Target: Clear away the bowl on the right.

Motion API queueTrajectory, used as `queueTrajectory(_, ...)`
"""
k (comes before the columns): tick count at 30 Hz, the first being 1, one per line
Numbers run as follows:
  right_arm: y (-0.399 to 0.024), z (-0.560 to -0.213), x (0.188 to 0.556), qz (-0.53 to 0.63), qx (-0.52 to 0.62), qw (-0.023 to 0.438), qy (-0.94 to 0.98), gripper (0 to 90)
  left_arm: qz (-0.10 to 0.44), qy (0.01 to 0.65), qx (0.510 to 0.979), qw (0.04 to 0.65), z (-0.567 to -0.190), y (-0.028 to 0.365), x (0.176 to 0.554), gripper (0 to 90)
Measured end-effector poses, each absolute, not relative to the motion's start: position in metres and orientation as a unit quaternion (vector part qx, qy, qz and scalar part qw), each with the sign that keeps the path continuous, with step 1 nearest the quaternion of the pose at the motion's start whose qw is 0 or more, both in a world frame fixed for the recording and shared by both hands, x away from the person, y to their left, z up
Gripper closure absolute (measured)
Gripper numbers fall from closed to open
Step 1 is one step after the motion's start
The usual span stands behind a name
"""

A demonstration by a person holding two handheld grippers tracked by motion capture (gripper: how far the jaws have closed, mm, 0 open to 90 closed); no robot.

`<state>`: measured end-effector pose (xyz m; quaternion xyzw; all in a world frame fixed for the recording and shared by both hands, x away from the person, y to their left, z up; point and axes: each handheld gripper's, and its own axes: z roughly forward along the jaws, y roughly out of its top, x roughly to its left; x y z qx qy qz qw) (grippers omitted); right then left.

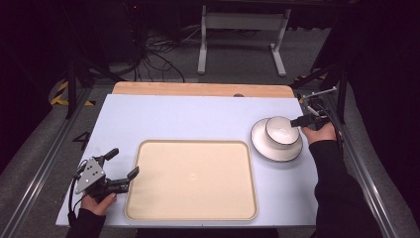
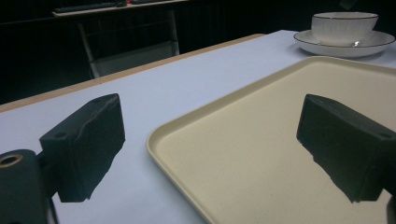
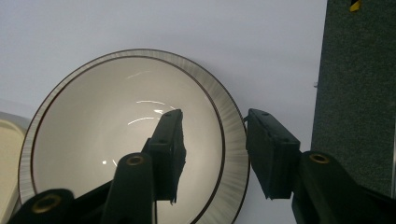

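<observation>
**benchfan:** So why is the right tool [image 1: 297,120] sitting over the white ribbed ceramic bowl with the dark rim line [image 1: 281,131] like that? In the right gripper view one jaw hangs inside the bowl [image 3: 126,135] and the other sits outside the wall.

**tabletop_tim:** Looks like a rim pinch to me. One jaw in, one out, wall in between. The jaws are at a middling gap and there's daylight between the outer pad and the rim, so I'd say nothing's gripped yet. A bowl that wide won't fit between the jaws whole, so the wall is the sensible place to grab.

**benchfan:** And the bowl is where exactly?

**tabletop_tim:** Sitting upright in the white round plate with the dark edge [image 1: 262,146], at the right side of the pale blue table [image 1: 198,119], just beside the big cream plastic tray [image 1: 193,181]. My guess is the tray is where it's headed, since it's lying bare right next door.

**benchfan:** Left tool [image 1: 120,171]?

**tabletop_tim:** Parked low at the tray's left edge, jaws spread wide, nothing in them. In the left gripper view one jaw is over the tray [image 2: 261,140] and the other over the table, so it may be waiting to steady the tray. Just guessing though.
</observation>
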<state>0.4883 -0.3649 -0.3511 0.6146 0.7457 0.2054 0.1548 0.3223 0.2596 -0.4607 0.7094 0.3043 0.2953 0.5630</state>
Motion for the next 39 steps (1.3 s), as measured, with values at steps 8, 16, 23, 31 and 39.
queueTrajectory(8,-0.362,-0.364,0.496,0.187,0.616,0.14,0.752,56.9,0.295,0.304,0.709,0.563,-0.461,0.26,0.322,8.4)
queueTrajectory(16,-0.365,-0.373,0.503,0.174,0.625,0.123,0.751,58.1,0.295,0.304,0.709,0.563,-0.461,0.26,0.322,8.4)
queueTrajectory(23,-0.368,-0.381,0.507,0.166,0.63,0.097,0.752,67.2,0.295,0.304,0.709,0.563,-0.461,0.26,0.322,8.4)
queueTrajectory(31,-0.366,-0.388,0.51,0.153,0.633,0.08,0.755,79.9,0.296,0.305,0.709,0.563,-0.461,0.26,0.322,8.4)
queueTrajectory(39,-0.367,-0.385,0.509,0.161,0.635,0.071,0.753,82.8,0.296,0.305,0.709,0.563,-0.461,0.26,0.322,8.4)
